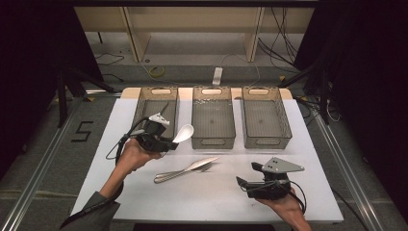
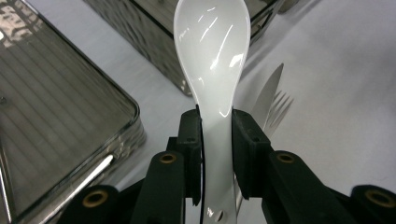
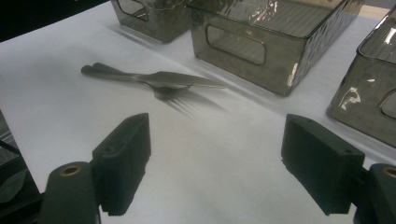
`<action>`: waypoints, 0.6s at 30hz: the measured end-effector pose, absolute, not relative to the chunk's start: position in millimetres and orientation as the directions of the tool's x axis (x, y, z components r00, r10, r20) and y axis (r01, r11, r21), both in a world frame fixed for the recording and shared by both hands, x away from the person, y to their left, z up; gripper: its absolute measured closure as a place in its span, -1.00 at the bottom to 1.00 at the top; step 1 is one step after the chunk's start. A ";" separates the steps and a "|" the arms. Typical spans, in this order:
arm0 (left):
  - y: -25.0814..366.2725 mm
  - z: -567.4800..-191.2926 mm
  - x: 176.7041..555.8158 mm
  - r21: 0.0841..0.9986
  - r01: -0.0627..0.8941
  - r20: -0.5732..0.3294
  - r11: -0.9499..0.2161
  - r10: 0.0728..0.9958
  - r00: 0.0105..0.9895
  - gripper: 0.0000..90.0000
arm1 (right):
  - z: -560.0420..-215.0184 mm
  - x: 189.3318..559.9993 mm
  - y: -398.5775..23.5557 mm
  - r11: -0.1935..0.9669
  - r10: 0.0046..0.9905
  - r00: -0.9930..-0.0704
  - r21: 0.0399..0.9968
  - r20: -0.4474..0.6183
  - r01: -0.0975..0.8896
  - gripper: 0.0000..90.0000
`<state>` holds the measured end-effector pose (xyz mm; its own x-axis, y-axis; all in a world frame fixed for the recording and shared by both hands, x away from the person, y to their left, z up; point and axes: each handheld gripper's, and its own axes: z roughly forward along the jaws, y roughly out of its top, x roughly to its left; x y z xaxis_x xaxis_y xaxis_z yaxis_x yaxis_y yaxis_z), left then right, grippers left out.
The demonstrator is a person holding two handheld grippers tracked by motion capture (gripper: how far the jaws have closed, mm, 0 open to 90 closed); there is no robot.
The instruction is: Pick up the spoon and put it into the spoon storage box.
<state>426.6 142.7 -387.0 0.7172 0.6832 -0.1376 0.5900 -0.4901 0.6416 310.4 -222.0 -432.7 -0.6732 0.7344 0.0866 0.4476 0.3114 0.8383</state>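
Observation:
My left gripper (image 1: 169, 142) is shut on the handle of a white ceramic spoon (image 1: 184, 133), lifted off the table just in front of the left bin (image 1: 156, 111). In the left gripper view the spoon (image 2: 214, 56) rises bowl-up between the two black pads (image 2: 190, 140), squeezed at its neck. A metal knife (image 1: 185, 169) and a fork (image 1: 206, 168) lie crossed on the white table mid-front; they show in the right gripper view as knife (image 3: 154, 77) over fork (image 3: 180, 99). My right gripper (image 1: 244, 184) rests low at the front right, open, with nothing between its jaws (image 3: 215, 163).
Three smoky clear bins stand in a row at the back: left, middle (image 1: 213, 117) and right (image 1: 265, 117). The white table top (image 1: 216, 197) ends close in front of my hands. Cables and a shelf frame lie on the floor beyond the table.

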 end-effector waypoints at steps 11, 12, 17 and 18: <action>127.3 -384.0 454.9 0.679 0.581 -0.146 -0.449 0.693 0.706 0.65 | -432.3 310.2 -222.5 0.309 0.736 -0.671 0.840 0.086 0.446 -0.45; 126.5 -383.8 456.3 0.680 0.579 -0.141 -0.450 0.694 0.706 0.65 | -432.5 310.4 -222.5 0.310 0.735 -0.673 0.841 0.084 0.444 -0.45; 123.4 -384.9 465.1 0.691 0.581 -0.148 -0.430 0.702 0.696 0.65 | -432.4 310.2 -222.6 0.309 0.736 -0.671 0.840 0.086 0.446 -0.45; 122.1 -385.1 466.8 0.691 0.580 -0.143 -0.432 0.704 0.696 0.65 | -432.4 310.2 -222.5 0.310 0.735 -0.672 0.840 0.085 0.446 -0.45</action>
<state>466.8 122.1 -385.1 0.6958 0.7038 -0.1433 0.5796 -0.4324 0.6907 310.2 -222.5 -432.4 -0.6723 0.7354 0.0853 0.4456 0.3099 0.8399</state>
